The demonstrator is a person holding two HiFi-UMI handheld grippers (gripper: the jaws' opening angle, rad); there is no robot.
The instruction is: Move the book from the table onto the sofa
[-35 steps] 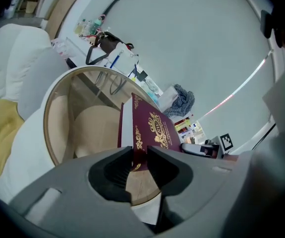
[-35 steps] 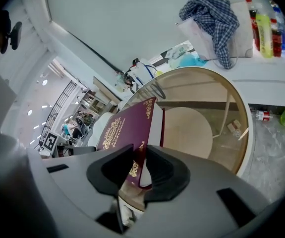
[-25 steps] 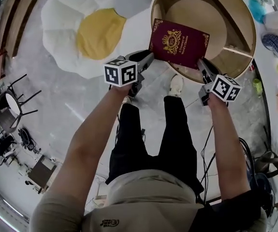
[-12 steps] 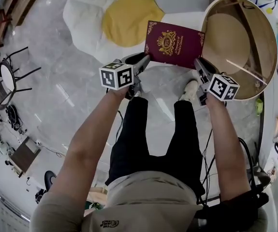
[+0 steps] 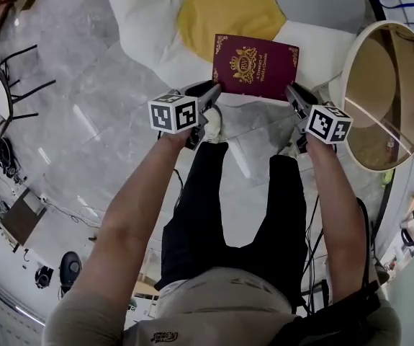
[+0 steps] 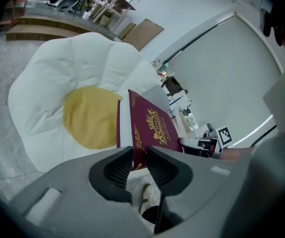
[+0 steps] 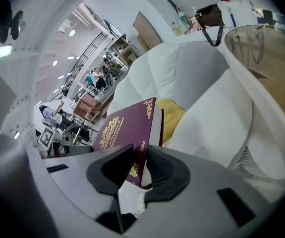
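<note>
A maroon book [image 5: 255, 67] with gold print on its cover hangs in the air between my two grippers, over the near edge of the white flower-shaped sofa [image 5: 156, 20] with its yellow centre. My left gripper [image 5: 217, 90] is shut on the book's near left corner. The right gripper [image 5: 288, 90] is shut on its near right corner. In the left gripper view the book [image 6: 149, 128] stands edge-on in the left gripper [image 6: 140, 163], with the sofa [image 6: 58, 78] beyond. In the right gripper view the book [image 7: 125, 130] sits in the right gripper [image 7: 138, 171], the sofa [image 7: 206, 108] behind it.
The round wooden table [image 5: 390, 92] with a white rim stands at the right, close to the sofa. A chair [image 5: 1, 99] and cables lie on the grey floor at the left. My legs and one shoe [image 5: 214, 132] are below the book.
Both grippers have carried the book away from over the round table, leftward relative to the room, until it hangs over the sofa's edge. Both grips have stayed shut.
</note>
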